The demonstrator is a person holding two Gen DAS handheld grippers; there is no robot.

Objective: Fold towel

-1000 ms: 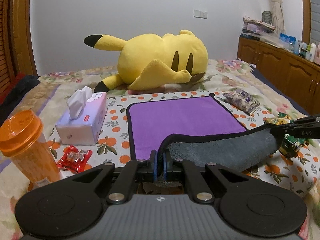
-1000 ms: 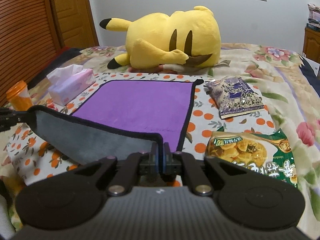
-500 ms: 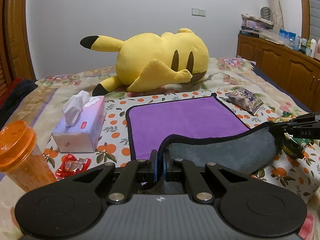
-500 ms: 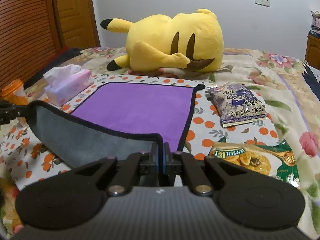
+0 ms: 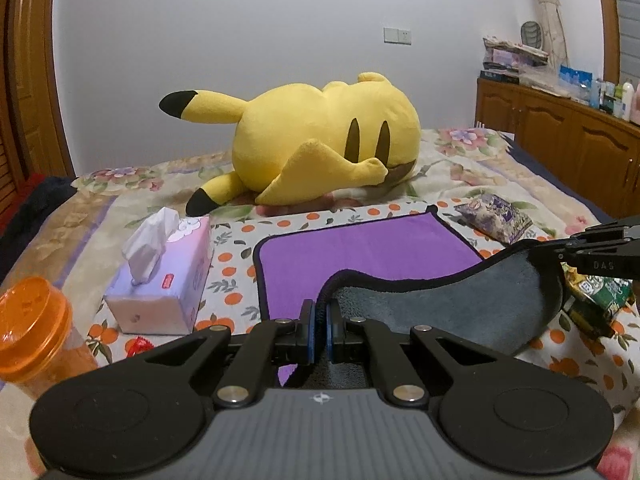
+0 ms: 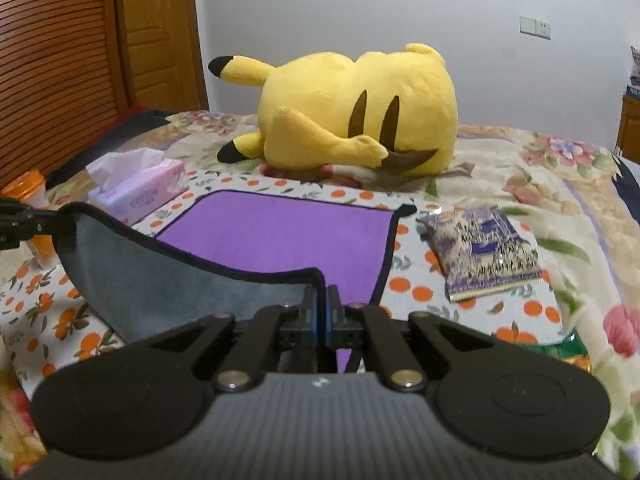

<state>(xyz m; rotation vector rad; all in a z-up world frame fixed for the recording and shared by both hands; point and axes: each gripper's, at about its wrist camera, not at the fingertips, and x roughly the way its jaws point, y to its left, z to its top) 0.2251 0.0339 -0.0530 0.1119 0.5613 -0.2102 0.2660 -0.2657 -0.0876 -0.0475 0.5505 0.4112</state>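
Note:
A towel, purple on top (image 5: 360, 248) and grey underneath (image 5: 448, 312), with black trim, lies on the bed. Its far half is flat. Its near edge is lifted and turned over toward the far side. My left gripper (image 5: 320, 336) is shut on the near left corner. My right gripper (image 6: 322, 320) is shut on the near right corner. The purple face (image 6: 280, 236) and grey underside (image 6: 160, 280) show in the right wrist view. The right gripper (image 5: 560, 250) shows at the right edge of the left view; the left gripper (image 6: 54, 220) shows at the left edge of the right view.
A yellow plush toy (image 5: 328, 144) lies behind the towel. A tissue box (image 5: 164, 276) and an orange-lidded jar (image 5: 36, 328) stand to the left. A purple snack bag (image 6: 484, 252) and a green one (image 5: 592, 300) lie to the right. Wooden cabinets (image 5: 568, 152) line the right wall.
Both grippers have risen and moved forward toward the plush toy, carrying the towel's near edge further over the purple half. Less purple shows.

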